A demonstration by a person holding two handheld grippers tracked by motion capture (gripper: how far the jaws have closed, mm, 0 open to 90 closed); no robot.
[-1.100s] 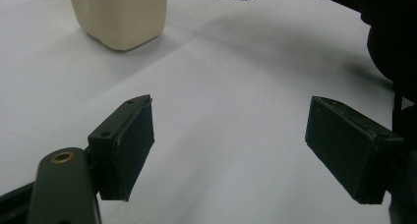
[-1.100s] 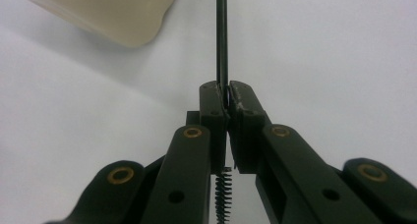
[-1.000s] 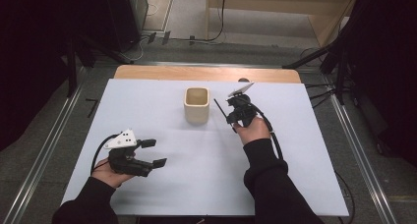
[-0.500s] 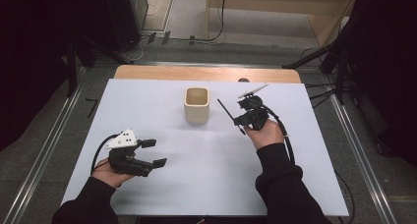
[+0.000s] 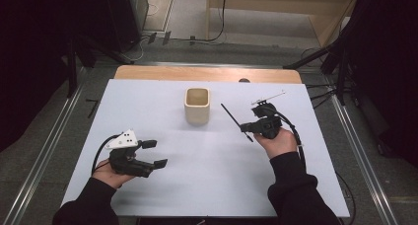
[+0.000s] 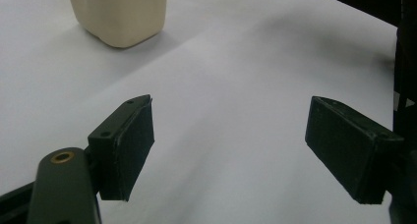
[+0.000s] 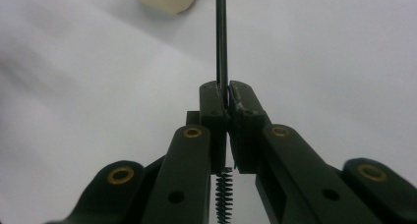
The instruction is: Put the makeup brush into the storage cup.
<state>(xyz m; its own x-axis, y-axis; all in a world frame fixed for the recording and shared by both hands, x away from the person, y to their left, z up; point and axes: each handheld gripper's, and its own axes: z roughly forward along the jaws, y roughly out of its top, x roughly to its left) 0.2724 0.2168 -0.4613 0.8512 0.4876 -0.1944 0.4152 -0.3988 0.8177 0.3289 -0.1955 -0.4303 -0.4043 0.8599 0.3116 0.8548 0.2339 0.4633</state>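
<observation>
Right tongs [image 7: 225, 97] pinch a thin black brush [image 5: 235, 121] by its wire stem, jaws pressed together on it. In the right gripper view the stem runs straight up out of the pads, and a spiral bristle part hangs below them. In the high view the right tongs [image 5: 249, 129] sit right of centre on the worktop [image 5: 162, 87], brush raised off the surface, its long end slanting far-left toward the cup [image 5: 197, 105]. Brush is near the cup but apart from it, not inside.

Left tongs [image 5: 154, 153] are spread wide, nothing between the pads. Held in the left hand [image 5: 106, 171] at near left, well apart from the cup. In the left gripper view the left tongs [image 6: 228, 153] frame bare white worktop, with the cup [image 6: 118, 13] far off at upper left.

Cup is beige, square-ish, upright, open top, at far centre of the worktop. Right hand [image 5: 277, 142] grips the right tongs from the near side, cable trailing back along the sleeve.
</observation>
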